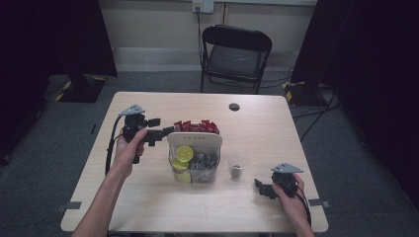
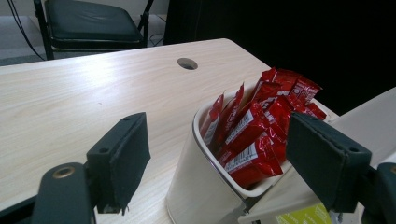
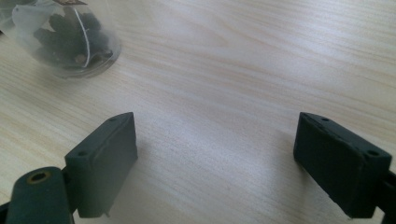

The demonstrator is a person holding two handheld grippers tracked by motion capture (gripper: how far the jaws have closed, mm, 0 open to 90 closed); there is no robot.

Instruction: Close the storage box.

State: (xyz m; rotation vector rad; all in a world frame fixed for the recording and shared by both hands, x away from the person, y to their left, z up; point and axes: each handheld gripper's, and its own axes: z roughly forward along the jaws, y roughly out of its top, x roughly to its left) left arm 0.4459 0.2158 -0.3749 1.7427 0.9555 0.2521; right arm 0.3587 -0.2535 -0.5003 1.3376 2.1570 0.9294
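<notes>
**Left gripper at the sachet compartment, right gripper idle near the cup**

The red sachets point(image 2: 254, 133) stand packed upright in the rear compartment of a cream organiser point(image 1: 194, 139), which sits about mid-table, slightly toward the near edge. In the left gripper view the organiser's lower part is cut off by the frame, and the print on the sachets is too small to read beyond a barcode. The left gripper point(image 1: 165, 132) hovers at the organiser's left rear corner, its jaws spread wide on either side of the sachet compartment, touching nothing that can be made out. The front compartments are clear; lime slices point(image 1: 184, 153) show in one and dark pieces point(image 1: 205, 159) in the other, too blurred to identify. Just right of the organiser stands a small clear cup point(image 1: 237, 165) with a tea bag point(image 3: 70, 32) inside, its upper part cut off in the right gripper view. The right gripper point(image 1: 261, 188) rests low near the table's point(image 1: 148, 197) near-right corner, jaws wide apart and empty, apart from the cup.
</notes>
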